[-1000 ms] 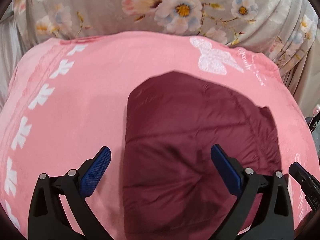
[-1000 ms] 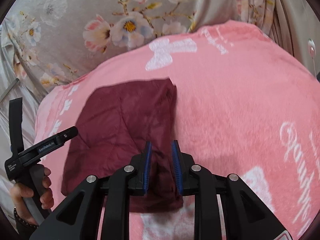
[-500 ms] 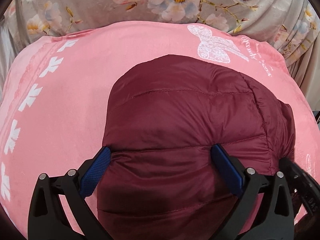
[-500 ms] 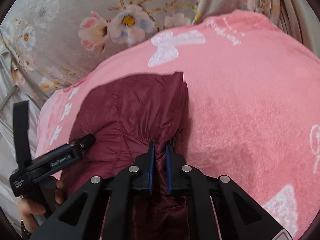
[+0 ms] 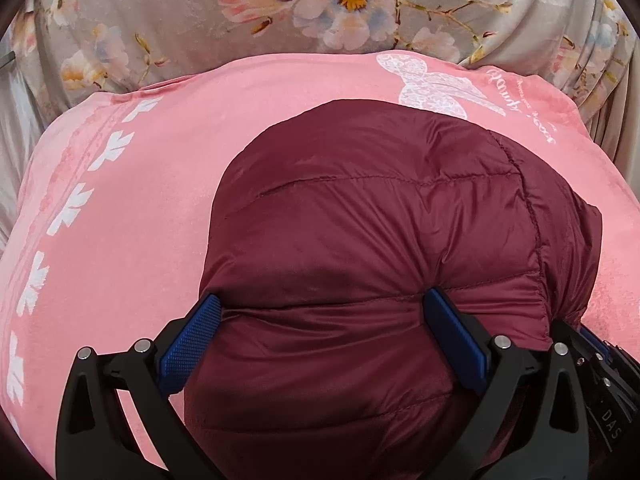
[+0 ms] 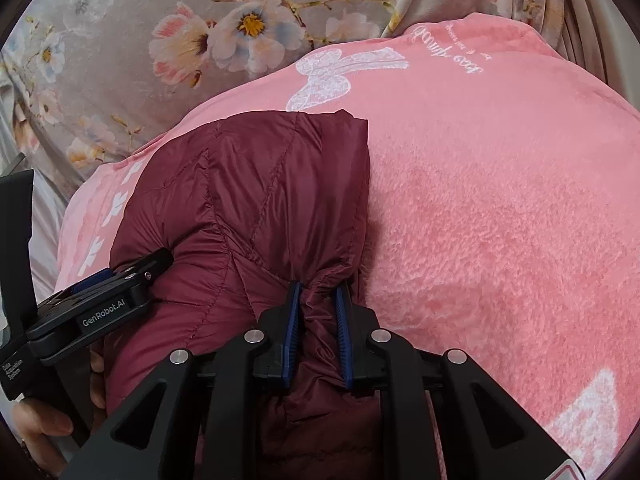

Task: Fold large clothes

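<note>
- In the left wrist view, a pink blanket (image 5: 132, 240) with white leaf shapes running from 11 to 8 o'clock covers the surface; grey floral fabric (image 5: 200, 20) hangs behind it at 12 o'clock.
- The maroon quilted jacket (image 5: 380, 220) lies folded on the blanket, filling the centre and spreading toward 6 o'clock, with a white butterfly print (image 5: 436, 84) just beyond its far edge at 1 o'clock.
- The left hand-held gripper (image 5: 320, 312) stands wide apart, straddling the puffy jacket; its blue pads (image 5: 188, 340) sit against the fabric at either side, and whether they press on it cannot be told.
- In the right wrist view, the left hand-held gripper shows at 9 o'clock, with the person's fingers (image 6: 44, 424) wrapped on its handle at 8 o'clock.
- The right hand-held gripper (image 6: 318, 292) is clenched on a gathered pinch of the jacket's right edge at 6 o'clock; its jaws closed and then eased slightly, with fabric bunched between the pads.
- Bare pink blanket fills the area from 1 to 5 o'clock.
</note>
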Demonstrator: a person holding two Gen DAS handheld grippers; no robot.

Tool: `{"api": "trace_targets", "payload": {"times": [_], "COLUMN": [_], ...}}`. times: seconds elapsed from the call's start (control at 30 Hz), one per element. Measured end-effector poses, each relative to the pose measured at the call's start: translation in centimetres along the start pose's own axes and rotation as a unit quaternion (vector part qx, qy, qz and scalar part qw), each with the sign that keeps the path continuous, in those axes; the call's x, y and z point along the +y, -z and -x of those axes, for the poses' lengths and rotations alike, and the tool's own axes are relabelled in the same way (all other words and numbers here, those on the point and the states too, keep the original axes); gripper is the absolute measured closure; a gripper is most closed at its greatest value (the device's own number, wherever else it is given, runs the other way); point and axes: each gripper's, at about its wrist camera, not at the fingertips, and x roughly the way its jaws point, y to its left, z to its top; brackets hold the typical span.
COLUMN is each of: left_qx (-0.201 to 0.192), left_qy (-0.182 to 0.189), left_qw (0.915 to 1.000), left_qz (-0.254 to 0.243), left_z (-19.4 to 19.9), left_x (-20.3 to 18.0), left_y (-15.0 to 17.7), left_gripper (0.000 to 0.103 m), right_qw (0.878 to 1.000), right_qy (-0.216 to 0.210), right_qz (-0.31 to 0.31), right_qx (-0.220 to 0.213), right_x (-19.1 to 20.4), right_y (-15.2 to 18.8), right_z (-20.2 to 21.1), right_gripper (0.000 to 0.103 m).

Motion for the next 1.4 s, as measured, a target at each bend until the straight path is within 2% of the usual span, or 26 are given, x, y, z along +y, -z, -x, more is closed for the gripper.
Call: {"api": "trace_targets", "payload": {"times": [0.6, 0.9, 1.0, 1.03, 1.07, 1.1, 1.13, 1.17, 1.2, 1.4], "left_qx": [-0.026, -0.032, -0.029, -0.023, -0.015, -0.009, -0.005, 0.000, 0.003, 0.029], "left_qy": [-0.017, -0.019, -0.007, 0.000, 0.006, 0.011, 0.013, 0.017, 0.022, 0.037], "left_qw": [0.9995, 0.9993, 0.9996, 0.9997, 0.9998, 0.9997, 0.9995, 0.9989, 0.9983, 0.9959], "left_qz": [-0.005, -0.005, 0.000, 0.003, 0.010, 0.019, 0.030, 0.044, 0.054, 0.077], "left_z": [-0.3, -0.4, -0.1, 0.1, 0.5, 1.0, 1.5, 2.3, 2.9, 4.7], "left_x": [-1.0, -1.1, -0.8, -0.5, -0.1, 0.2, 0.6, 1.4, 1.9, 4.2], "left_y": [0.6, 0.7, 0.5, 0.4, 0.4, 0.4, 0.5, 0.5, 0.4, -0.4], "left_gripper": [0.005, 0.005, 0.005, 0.005, 0.005, 0.005, 0.005, 0.005, 0.005, 0.005], "right_qw": [1.000, 0.999, 0.997, 0.995, 0.994, 0.994, 0.995, 0.996, 0.995, 0.991], "right_qy": [-0.008, -0.037, -0.068, -0.080, -0.087, -0.078, -0.055, -0.040, -0.042, -0.088], "right_qz": [-0.002, -0.025, -0.047, -0.056, -0.064, -0.069, -0.071, -0.071, -0.071, -0.098], "right_qx": [-0.010, -0.007, -0.010, -0.015, -0.023, -0.032, -0.038, -0.047, -0.049, 0.000], "right_x": [-0.2, -1.6, -2.7, -3.1, -3.4, -3.6, -3.5, -3.5, -3.5, -3.7], "right_y": [0.4, 0.3, 0.3, 0.3, 0.4, 0.4, 0.5, 0.7, 0.7, -0.1], "right_z": [-0.2, -0.3, -0.2, 0.0, 0.4, 0.9, 1.4, 2.0, 2.4, 2.4], "right_gripper": [0.089, 0.089, 0.087, 0.085, 0.074, 0.062, 0.041, 0.037, 0.037, 0.037]}}
